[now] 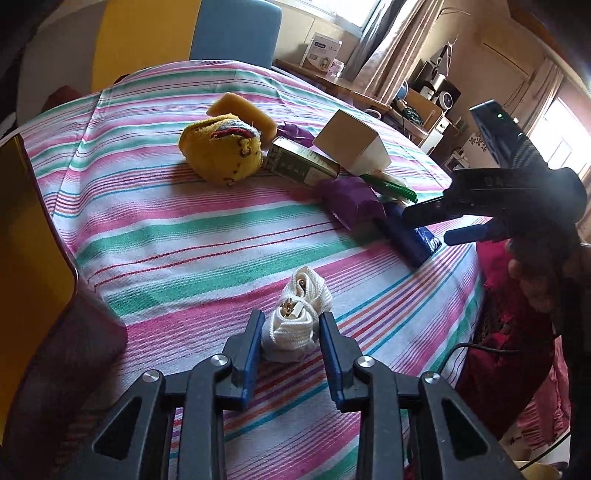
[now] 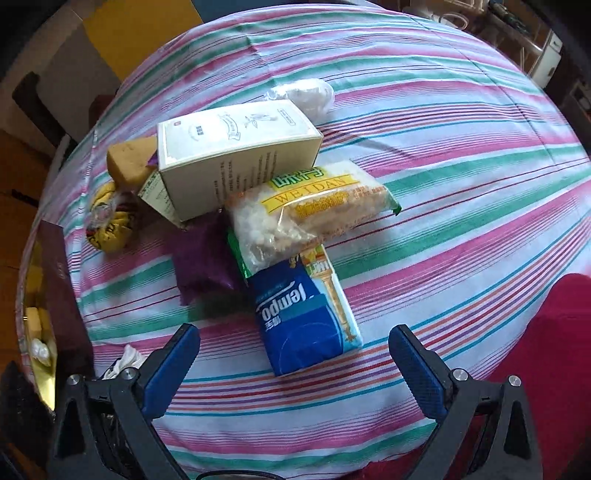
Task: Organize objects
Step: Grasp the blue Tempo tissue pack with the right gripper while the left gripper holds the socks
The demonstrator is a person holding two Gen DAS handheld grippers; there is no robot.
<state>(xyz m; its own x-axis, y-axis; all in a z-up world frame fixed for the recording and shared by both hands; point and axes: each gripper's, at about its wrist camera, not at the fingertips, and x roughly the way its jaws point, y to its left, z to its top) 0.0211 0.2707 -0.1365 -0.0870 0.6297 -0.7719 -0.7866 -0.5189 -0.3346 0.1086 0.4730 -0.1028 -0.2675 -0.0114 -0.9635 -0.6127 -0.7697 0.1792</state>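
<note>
A coiled white cable with a plug (image 1: 295,325) lies on the striped tablecloth between the fingers of my left gripper (image 1: 290,325), which stand close around it; I cannot tell whether they touch it. My right gripper (image 2: 295,347) is open and empty, just above the blue Tempo tissue pack (image 2: 306,325). It shows in the left wrist view (image 1: 436,225) at the right. A pile holds a white box (image 2: 236,155), a Weidan snack bag (image 2: 306,206), a purple pouch (image 2: 203,254), a yellow plush toy (image 1: 221,147) and a yellow sponge (image 1: 240,107).
A gold-lined box with a dark red wall (image 2: 48,295) stands at the table's left edge, with a few items inside. A white wrapped bundle (image 2: 310,94) lies behind the pile. A blue chair (image 1: 236,33) and cluttered shelves (image 1: 424,99) stand beyond the table.
</note>
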